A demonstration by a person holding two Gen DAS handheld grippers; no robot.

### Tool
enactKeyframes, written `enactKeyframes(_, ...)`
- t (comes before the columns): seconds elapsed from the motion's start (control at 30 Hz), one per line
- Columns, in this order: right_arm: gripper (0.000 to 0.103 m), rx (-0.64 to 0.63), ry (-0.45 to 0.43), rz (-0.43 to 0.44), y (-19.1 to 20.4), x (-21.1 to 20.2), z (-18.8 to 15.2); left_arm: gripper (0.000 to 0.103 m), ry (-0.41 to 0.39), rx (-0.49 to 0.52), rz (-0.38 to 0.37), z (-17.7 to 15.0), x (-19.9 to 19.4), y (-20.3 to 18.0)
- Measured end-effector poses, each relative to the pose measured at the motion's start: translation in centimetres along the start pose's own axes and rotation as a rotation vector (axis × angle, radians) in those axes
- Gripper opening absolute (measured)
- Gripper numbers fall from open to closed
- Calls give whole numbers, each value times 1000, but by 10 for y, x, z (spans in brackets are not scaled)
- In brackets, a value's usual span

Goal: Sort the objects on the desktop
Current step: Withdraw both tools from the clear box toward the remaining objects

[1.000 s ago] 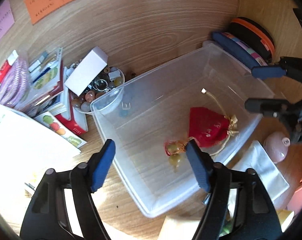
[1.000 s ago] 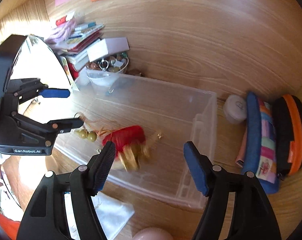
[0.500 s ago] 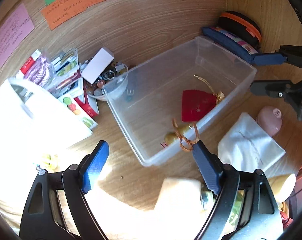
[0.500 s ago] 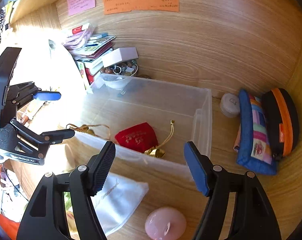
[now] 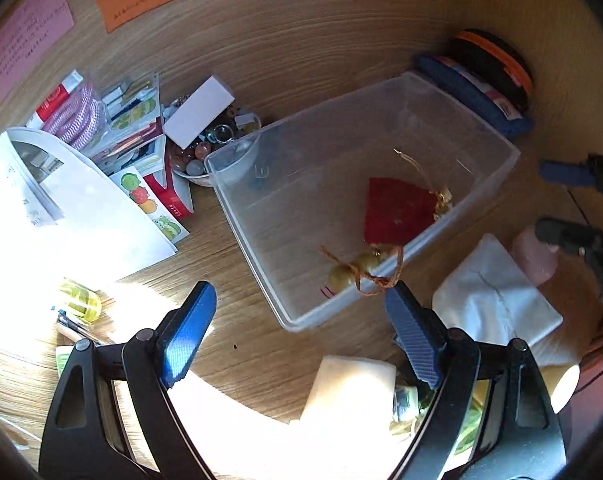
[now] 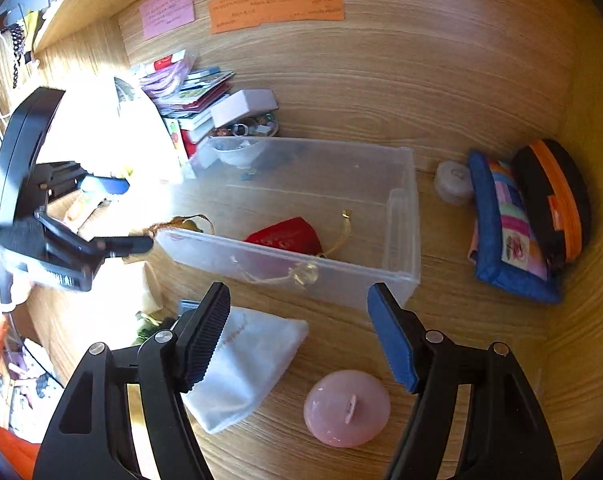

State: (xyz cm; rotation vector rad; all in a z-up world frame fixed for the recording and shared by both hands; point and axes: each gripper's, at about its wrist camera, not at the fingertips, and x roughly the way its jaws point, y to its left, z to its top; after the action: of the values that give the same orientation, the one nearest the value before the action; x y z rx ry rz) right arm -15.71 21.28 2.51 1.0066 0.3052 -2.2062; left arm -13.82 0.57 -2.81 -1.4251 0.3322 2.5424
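- Holding nothing, left tool (image 5: 297, 316), fingers wide apart, above the wooden surface (image 5: 325, 60).
- Clear bin (image 5: 501, 152) just ahead of it; red pouch (image 5: 397, 210) and beaded cord (image 5: 361, 266) inside.
- Right tool (image 6: 299, 330), fingers apart, empty; white cloth bag (image 6: 245, 364) and pink candle (image 6: 347, 408) beneath it.

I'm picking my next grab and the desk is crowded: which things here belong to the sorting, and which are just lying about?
In play:
clear plastic bin
red drawstring pouch in it
green-bead cord charm at its rim
white cloth bag
round pink candle

Probably just lying about:
coloured paper notes on the wall
stack of booklets
patchwork blue pouch
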Motion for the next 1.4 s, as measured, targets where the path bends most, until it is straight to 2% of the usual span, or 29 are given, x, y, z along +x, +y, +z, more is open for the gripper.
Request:
enactKeyframes(0.1,68,21,-13,26,-8,5,-4,87,42,-79,-78,11,11,14)
enactKeyframes(0.27,68,91,-46,124,-25,16,-5,87,118,-201,-224,29,33,31)
enactKeyframes(0.4,69,113,-59,150,-29,26,-4,90,178,-346,-351,34,50,45)
enactKeyframes(0.63,69,108,-87,195,-32,28,-7,92,194,-586,-580,24,55,79)
enactKeyframes(0.77,69,106,-118,214,-32,20,-10,92,186,-673,-711,10,50,93)
enactKeyframes(0.9,80,101,-136,216,-29,17,-12,92,193,-721,-783,6,44,103)
enactKeyframes(1.03,80,83,-148,210,-22,17,-13,93,231,-803,-867,0,50,109)
enactKeyframes(1.1,80,82,-151,211,-20,17,-13,93,221,-829,-857,-1,49,114)
enactKeyframes(1.17,80,82,-152,218,-18,17,-12,93,187,-786,-781,1,35,118)
enactKeyframes(1.27,80,66,-153,212,-14,18,-12,93,116,-679,-628,7,7,113)
enactKeyframes(1.4,80,36,-161,181,-8,16,-13,93,2,-466,-406,7,-35,88)
